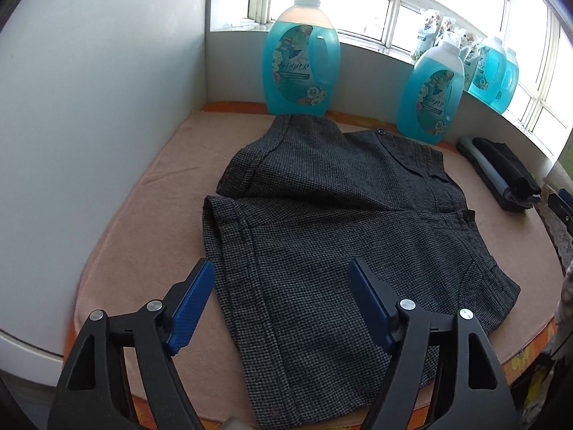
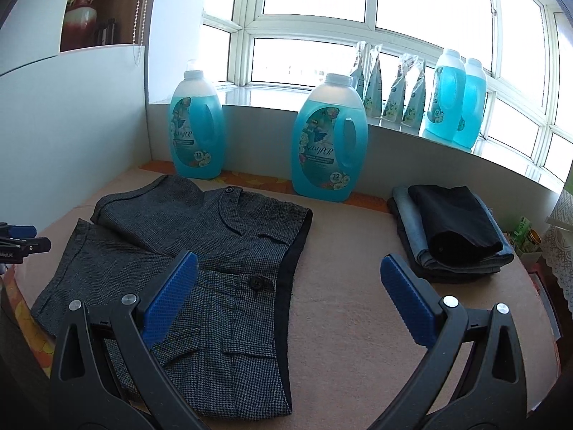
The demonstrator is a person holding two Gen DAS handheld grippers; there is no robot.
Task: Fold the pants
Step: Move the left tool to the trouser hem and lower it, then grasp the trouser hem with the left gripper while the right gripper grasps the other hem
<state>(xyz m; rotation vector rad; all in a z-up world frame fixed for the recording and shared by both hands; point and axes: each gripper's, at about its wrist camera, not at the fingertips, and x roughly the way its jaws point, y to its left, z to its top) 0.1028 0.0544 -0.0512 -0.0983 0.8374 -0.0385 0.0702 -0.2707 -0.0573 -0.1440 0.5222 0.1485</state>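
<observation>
Left hand-held gripper (image 1: 281, 268): jaws spread, nothing pinched. I hold it over the near left part of the counter (image 1: 143, 193), which is covered by a peach-coloured cloth. Its left blue pad hangs above bare cloth just beside the hem edge of the pants (image 1: 322, 222); its right pad hangs above the fabric. Whether either pad touches the fabric, I cannot tell.

Pants: grey houndstooth, short-legged, lying flat across the left and middle of the counter. Hems point to the left edge, waistband to the right. The far leg runs toward the back edge; the near leg runs to the front edge, and the two overlap in the middle. Two dark buttons show near the waistband, and the dark lining shows along the waist edge in the right wrist view.

Back edge: two big bottles of blue liquid, the left bottle (image 1: 302, 57) just behind the far leg, the right bottle (image 1: 431, 96) further right. More blue bottles and some pouches stand on the window sill (image 2: 272, 95).

Right hand-held gripper (image 2: 288, 267): jaws spread, empty. Its left pad hangs over the waistband end of the pants; its right pad hangs over bare cloth.

Back right corner: stack of folded clothes (image 2: 454, 229), dark piece on top of denim, well apart from the pants.
</observation>
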